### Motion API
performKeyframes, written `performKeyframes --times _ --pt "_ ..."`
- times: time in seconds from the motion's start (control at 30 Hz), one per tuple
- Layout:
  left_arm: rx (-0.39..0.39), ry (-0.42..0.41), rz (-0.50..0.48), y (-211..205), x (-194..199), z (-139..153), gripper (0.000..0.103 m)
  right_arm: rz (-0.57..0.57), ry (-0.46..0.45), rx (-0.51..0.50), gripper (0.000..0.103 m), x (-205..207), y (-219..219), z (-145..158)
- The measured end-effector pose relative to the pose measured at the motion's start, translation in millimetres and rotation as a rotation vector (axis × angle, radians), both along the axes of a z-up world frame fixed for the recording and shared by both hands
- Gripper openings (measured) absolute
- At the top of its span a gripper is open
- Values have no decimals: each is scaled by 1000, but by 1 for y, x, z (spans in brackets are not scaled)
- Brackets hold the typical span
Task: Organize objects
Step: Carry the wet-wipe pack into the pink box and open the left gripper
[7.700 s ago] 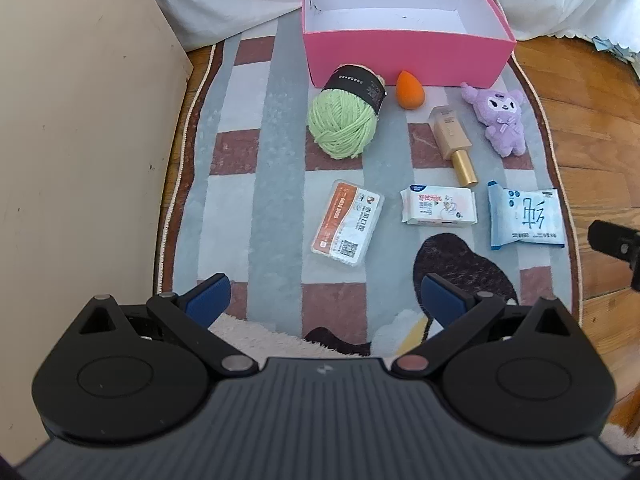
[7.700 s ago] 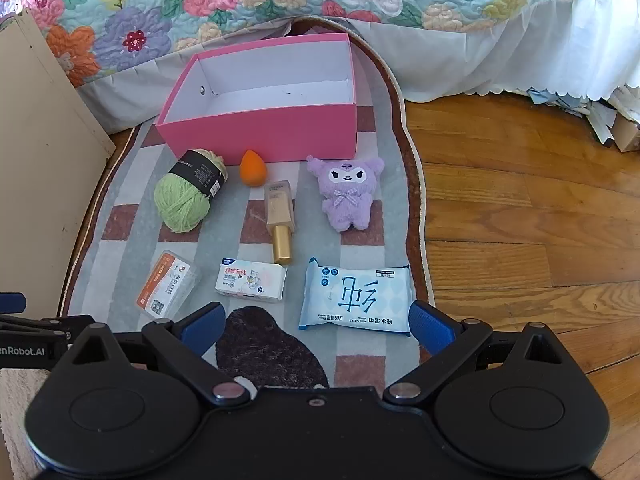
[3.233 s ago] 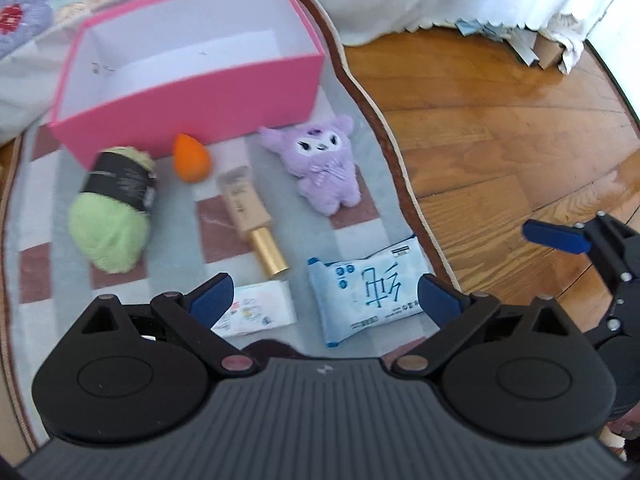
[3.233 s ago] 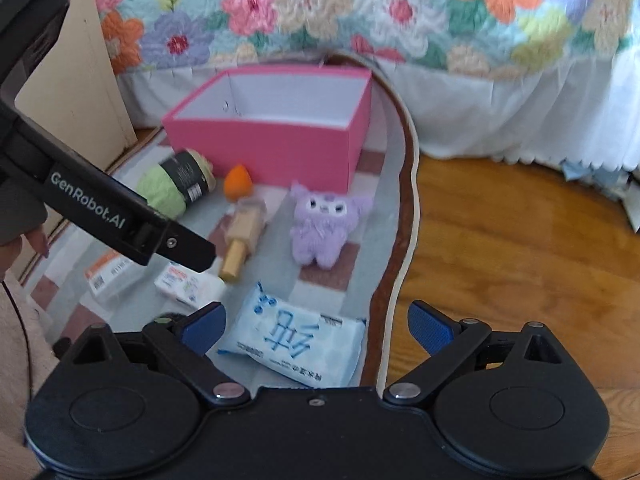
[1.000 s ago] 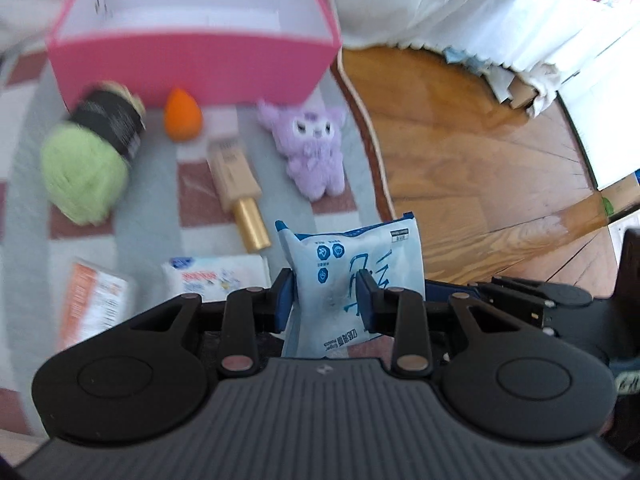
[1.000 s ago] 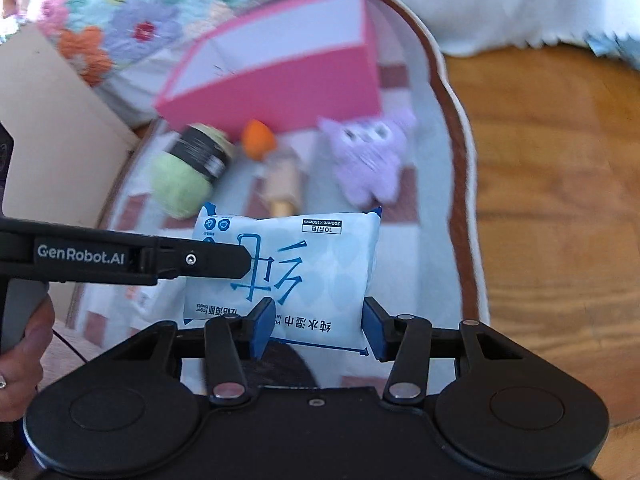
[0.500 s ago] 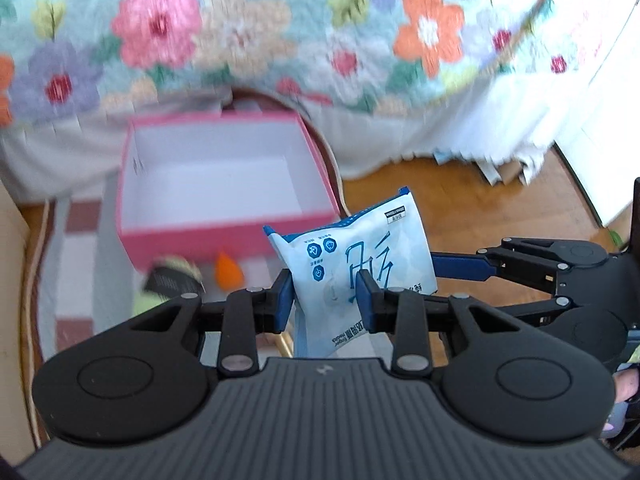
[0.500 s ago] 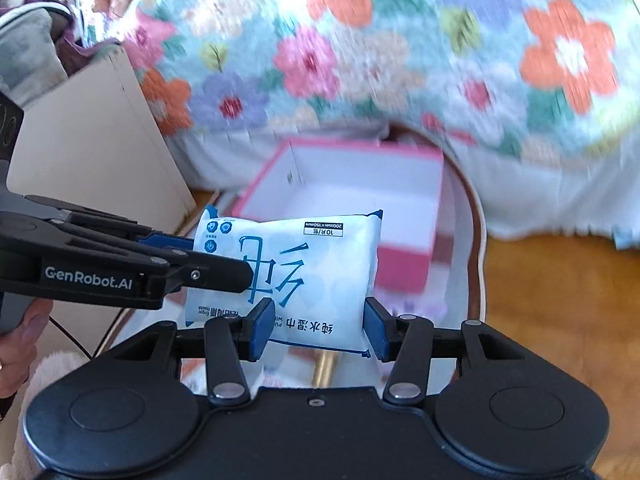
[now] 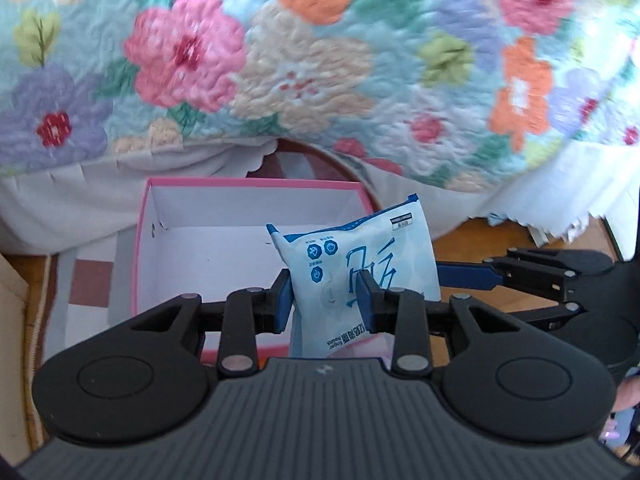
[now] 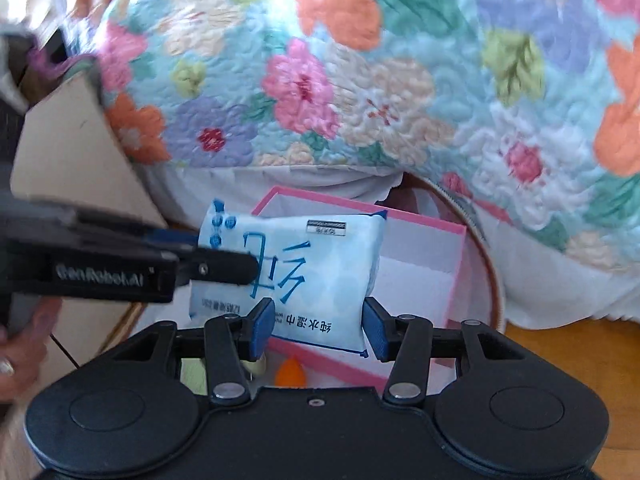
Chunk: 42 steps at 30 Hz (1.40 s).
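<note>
Above the box, toward its 3 o'clock side, the pack hangs pinched by both grippers: left gripper clamped narrow, right gripper wider across it. Lower level, centre it (avoid the rim), then release together.

Wood floor carries checked rug, brown-edged, running under bed skirt. Pink box sits on rug, open top, white inside, near bed. Orange sponge on rug just beside box front wall. Beige panel stands at rug's left.
</note>
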<state>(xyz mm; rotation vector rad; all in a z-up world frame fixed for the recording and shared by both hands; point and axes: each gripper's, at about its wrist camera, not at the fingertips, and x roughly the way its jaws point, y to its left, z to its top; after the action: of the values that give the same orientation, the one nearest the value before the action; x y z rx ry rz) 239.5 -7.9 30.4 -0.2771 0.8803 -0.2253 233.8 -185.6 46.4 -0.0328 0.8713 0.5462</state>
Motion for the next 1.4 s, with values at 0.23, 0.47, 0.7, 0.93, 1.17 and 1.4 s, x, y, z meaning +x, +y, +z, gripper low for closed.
performKeyframes --times 0.23,0.47,0.7,0.93,1.17,1.4 --pt "-38 69 10 3 76 -64 34 -75 52 11 54 59 3 -58" --pt "-78 131 -25 6 132 -117 34 -161 99 -17 53 100 2 -106" --pt "-118 172 -18 7 157 -143 35 -144 122 -149 48 128 14 -124" --pt "-141 218 -10 3 167 -165 35 -140 111 -257 48 138 27 -139" --pt "-122 230 67 -5 171 -176 39 -124 15 -411 47 135 47 -151" --pt "14 256 -19 -12 148 -153 42 -168 36 -247 48 114 15 -132"
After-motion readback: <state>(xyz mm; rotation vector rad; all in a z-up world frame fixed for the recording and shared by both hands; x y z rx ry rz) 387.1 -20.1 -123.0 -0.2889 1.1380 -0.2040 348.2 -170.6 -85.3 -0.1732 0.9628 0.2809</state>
